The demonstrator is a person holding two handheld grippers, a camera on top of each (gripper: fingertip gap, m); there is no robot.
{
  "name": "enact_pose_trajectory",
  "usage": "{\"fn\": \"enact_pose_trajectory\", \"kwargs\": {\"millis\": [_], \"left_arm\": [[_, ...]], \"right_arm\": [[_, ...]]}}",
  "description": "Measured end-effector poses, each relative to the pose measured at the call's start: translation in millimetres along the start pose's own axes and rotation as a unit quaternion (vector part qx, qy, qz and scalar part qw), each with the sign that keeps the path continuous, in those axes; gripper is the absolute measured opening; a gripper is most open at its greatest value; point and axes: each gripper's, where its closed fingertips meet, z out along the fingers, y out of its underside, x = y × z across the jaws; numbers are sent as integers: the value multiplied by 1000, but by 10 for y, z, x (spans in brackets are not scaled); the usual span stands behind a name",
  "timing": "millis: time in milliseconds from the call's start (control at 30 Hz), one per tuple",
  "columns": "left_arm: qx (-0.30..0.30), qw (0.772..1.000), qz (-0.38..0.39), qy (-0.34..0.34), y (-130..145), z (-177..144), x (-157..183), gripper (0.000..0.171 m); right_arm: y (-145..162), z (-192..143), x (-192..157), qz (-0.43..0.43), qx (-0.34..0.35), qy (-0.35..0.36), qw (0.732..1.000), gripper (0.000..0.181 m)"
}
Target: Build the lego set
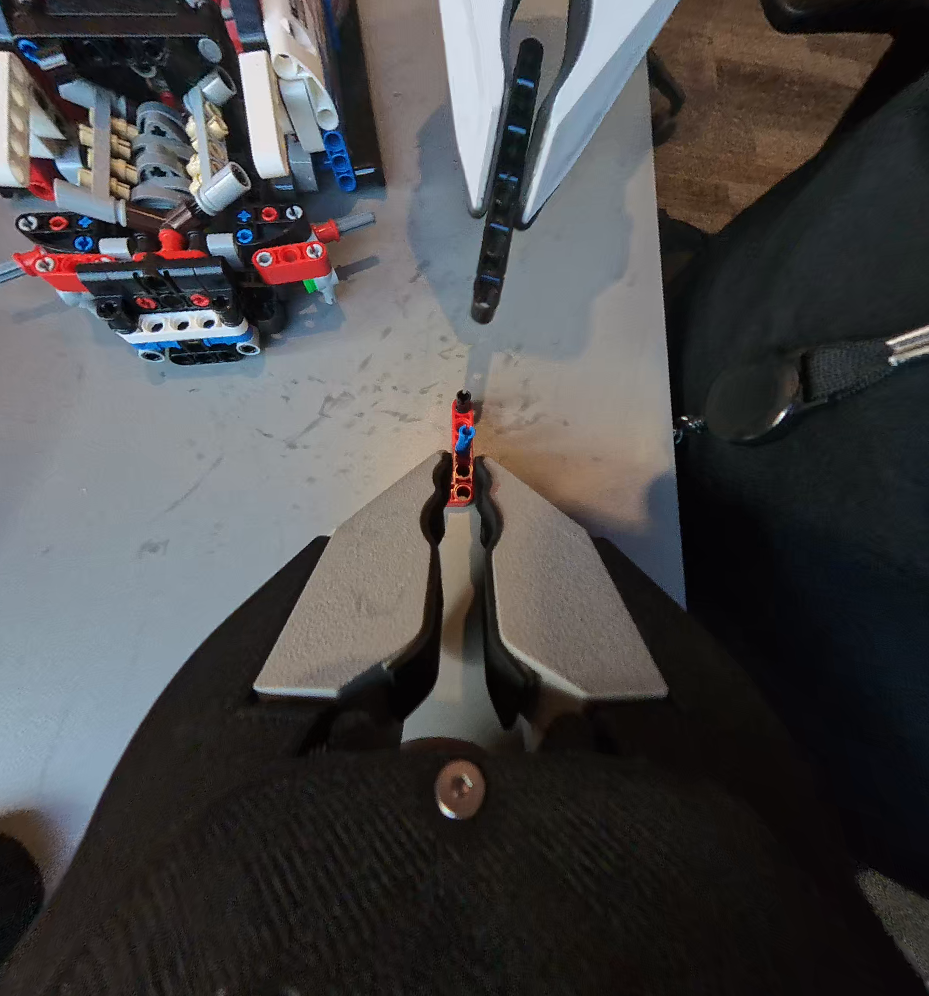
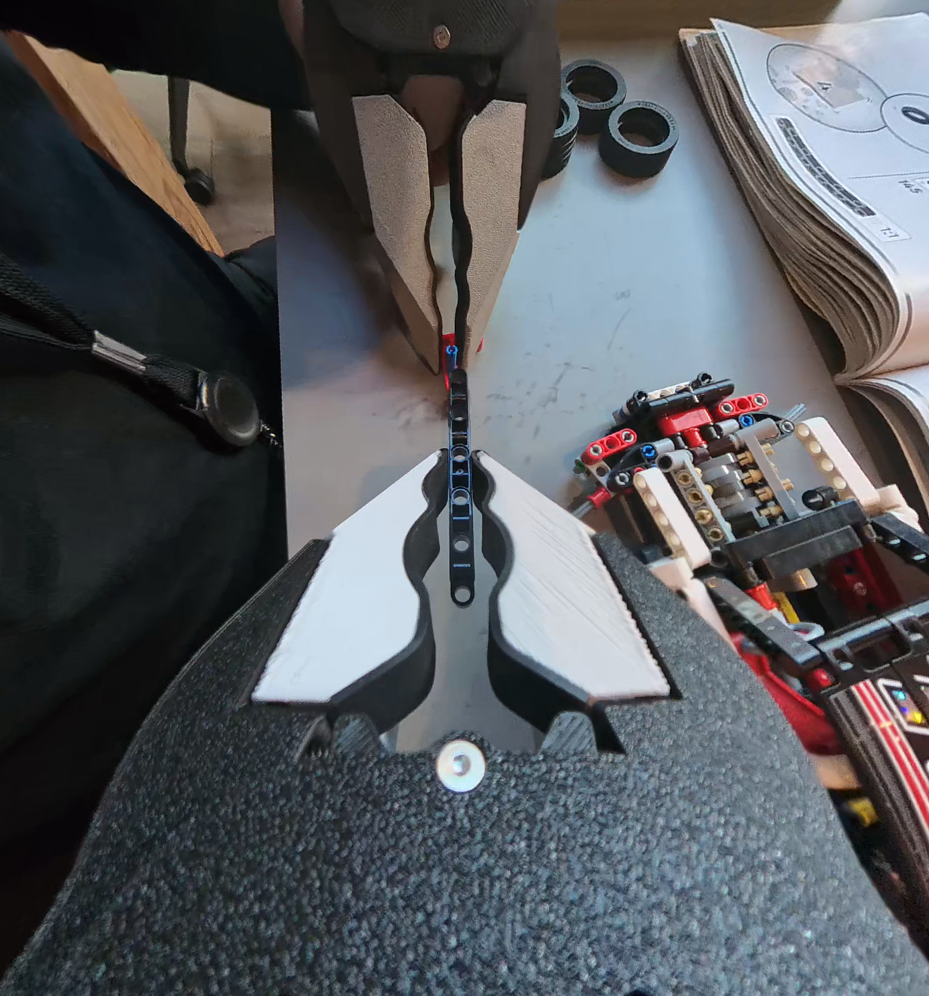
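Tyres (image 2: 637, 139), manual (image 2: 850, 178): right view only.

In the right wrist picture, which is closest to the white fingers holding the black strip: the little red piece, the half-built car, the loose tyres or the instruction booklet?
1. Little red piece: straight ahead, at the black strip's far end.
2. Half-built car: to the right, beside the white fingers.
3. Loose tyres and instruction booklet: farthest, tyres ahead and slightly right, booklet far right; too close to rank.

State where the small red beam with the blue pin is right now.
The red beam is clamped in the left gripper, above the grey table, facing the black beam that the right gripper holds.
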Motion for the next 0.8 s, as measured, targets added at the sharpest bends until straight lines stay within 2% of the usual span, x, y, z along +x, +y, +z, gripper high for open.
{"fn": "enact_pose_trajectory", "kwargs": {"millis": [267,533,800], "left_arm": [[-8,989,91,115,-23,44,199,5],[-10,990,105,98,-40,58,201,11],[1,994,79,71,-19,-61,182,21]], "right_arm": [[20,-31,-111,14,7,-4,1000,8],[45,-24,-137,22,10,-6,1000,8],[42,-20,-120,15,8,-1,1000,8]]}}
